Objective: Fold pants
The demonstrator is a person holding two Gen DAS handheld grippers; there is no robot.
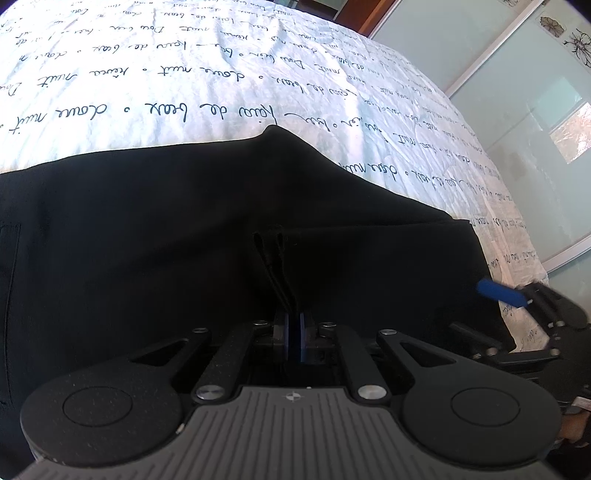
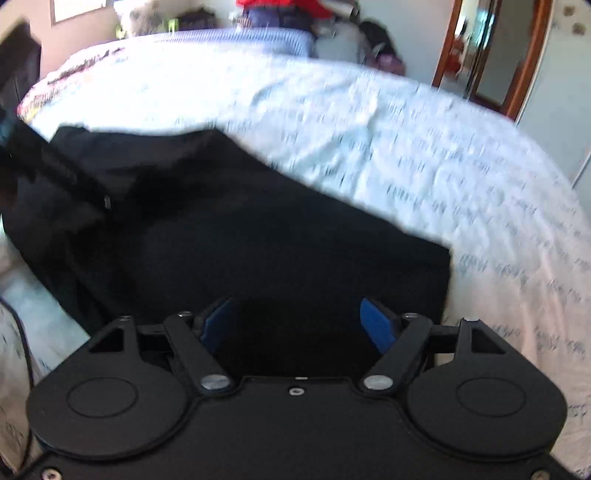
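Observation:
Black pants (image 1: 184,229) lie on a white bedspread printed with handwriting (image 1: 184,74). My left gripper (image 1: 293,332) is shut on a fold of the pants' near edge, which rises as a dark strip between the blue pads. My right gripper (image 2: 299,321) is open above the pants (image 2: 258,236), its blue pads (image 2: 375,325) spread wide with nothing between them. The right gripper also shows at the right edge of the left wrist view (image 1: 517,295), beside the pants' right corner. The right wrist view is motion-blurred.
The bedspread (image 2: 406,147) stretches beyond the pants. Frosted sliding closet doors (image 1: 517,92) stand right of the bed. A wooden-framed doorway (image 2: 491,55) and piled clothes and bags (image 2: 332,22) lie behind the bed's far side.

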